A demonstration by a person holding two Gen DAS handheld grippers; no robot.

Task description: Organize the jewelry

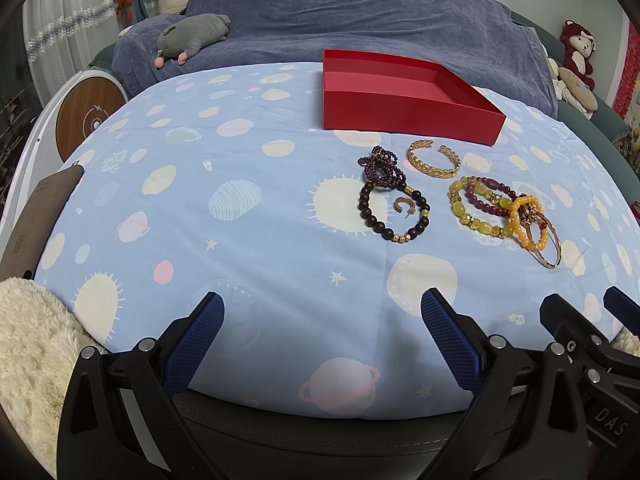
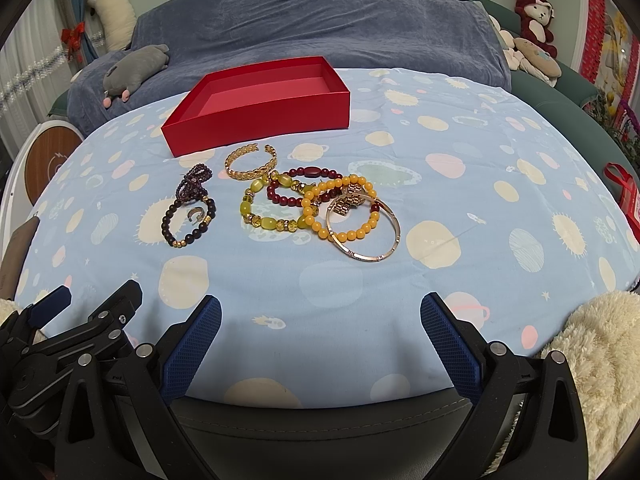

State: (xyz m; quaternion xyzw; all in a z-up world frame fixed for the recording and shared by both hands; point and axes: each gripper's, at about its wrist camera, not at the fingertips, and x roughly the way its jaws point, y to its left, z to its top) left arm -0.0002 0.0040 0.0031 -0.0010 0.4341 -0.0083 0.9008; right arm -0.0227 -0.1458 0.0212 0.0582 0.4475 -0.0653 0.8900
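Beside red box (image 2: 256, 120), bracelets (image 2: 280, 204) (tangled)

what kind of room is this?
Likely a home living room or bedroom: a blanket-draped sofa behind the cloth-covered table, plush toys on it, and curtains at left.

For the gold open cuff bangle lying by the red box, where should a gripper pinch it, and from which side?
Pinch the braided band of the gold cuff bangle at its near curve, coming from above with one finger inside the loop. It lies flat and apart from the other bracelets, and its opening faces the red box, so the near arc is continuous.
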